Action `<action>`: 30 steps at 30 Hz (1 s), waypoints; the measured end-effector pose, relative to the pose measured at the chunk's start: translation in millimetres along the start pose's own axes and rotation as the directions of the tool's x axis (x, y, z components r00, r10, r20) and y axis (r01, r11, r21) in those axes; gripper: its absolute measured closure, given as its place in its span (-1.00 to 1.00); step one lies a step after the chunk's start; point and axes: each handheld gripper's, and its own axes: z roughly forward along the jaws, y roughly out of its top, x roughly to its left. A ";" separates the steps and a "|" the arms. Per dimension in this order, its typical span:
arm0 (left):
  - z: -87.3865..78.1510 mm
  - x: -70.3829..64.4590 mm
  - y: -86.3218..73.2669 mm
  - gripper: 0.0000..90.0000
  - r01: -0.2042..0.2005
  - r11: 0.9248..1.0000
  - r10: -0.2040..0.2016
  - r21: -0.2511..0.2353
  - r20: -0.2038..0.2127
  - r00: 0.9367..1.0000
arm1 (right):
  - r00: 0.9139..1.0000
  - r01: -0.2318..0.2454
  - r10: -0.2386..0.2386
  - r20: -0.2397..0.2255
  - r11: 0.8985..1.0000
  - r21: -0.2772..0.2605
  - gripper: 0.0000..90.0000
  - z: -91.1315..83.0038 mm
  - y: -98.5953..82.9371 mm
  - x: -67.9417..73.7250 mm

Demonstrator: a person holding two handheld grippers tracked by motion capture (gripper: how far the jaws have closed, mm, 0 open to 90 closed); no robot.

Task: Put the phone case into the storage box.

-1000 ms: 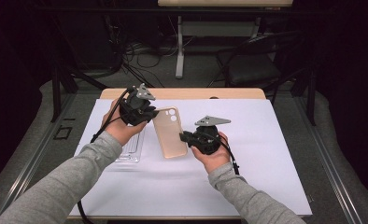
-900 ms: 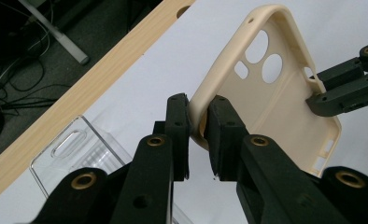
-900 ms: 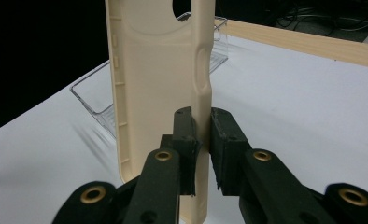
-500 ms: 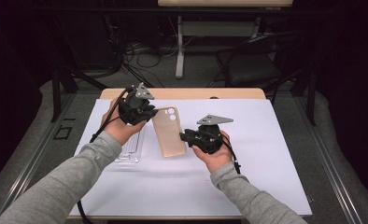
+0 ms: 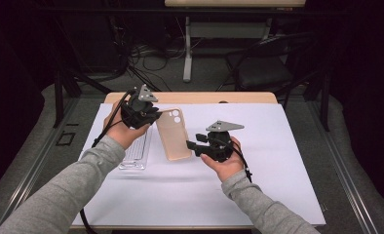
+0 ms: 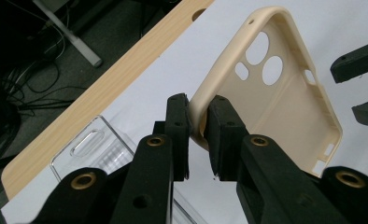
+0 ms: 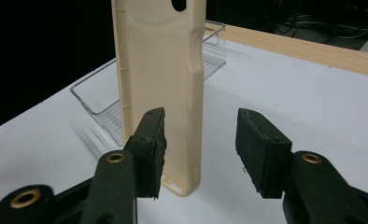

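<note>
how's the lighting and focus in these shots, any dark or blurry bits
High view: the white table cover is evenly lit, the room behind it nearly black. Left gripper view: the case is sharp, the near part of the left gripper soft, the floor dim. Right gripper view: the left side is black, and the tray casts faint streaked shadows.

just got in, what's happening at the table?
A person works two handheld grippers over a white-covered table. The left gripper is clamped on one edge of a beige phone case, near its camera cutouts, holding it off the table. The right gripper is open, its jaws either side of the case's far end but not gripping. A clear plastic tray sits on the table under the left hand.
</note>
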 end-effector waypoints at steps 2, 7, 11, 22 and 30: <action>0.1 1.0 -0.3 0.77 -0.002 1.000 0.002 -0.002 -0.002 1.000 | 1.000 0.004 -0.004 0.013 1.000 0.006 0.15 -0.3 -1.6 -1.5; 1.1 3.5 -1.2 0.77 -0.012 1.000 0.012 0.005 0.007 1.000 | 1.000 0.006 -0.007 0.027 1.000 0.021 0.12 -1.9 -5.2 -5.1; 1.4 4.9 -1.4 0.76 -0.005 1.000 0.005 0.001 0.010 1.000 | 0.999 0.004 -0.005 0.037 1.000 0.027 0.11 -4.9 -7.1 -6.9; 4.5 10.9 -1.2 0.76 -0.010 1.000 0.010 -0.006 0.026 1.000 | 0.997 0.029 -0.032 0.070 0.999 0.041 0.10 -14.5 -13.6 -10.6; 7.9 16.5 -0.7 0.76 -0.004 1.000 0.004 -0.002 0.019 1.000 | 0.994 0.047 -0.050 0.097 0.998 0.037 0.07 -21.6 -19.3 -14.9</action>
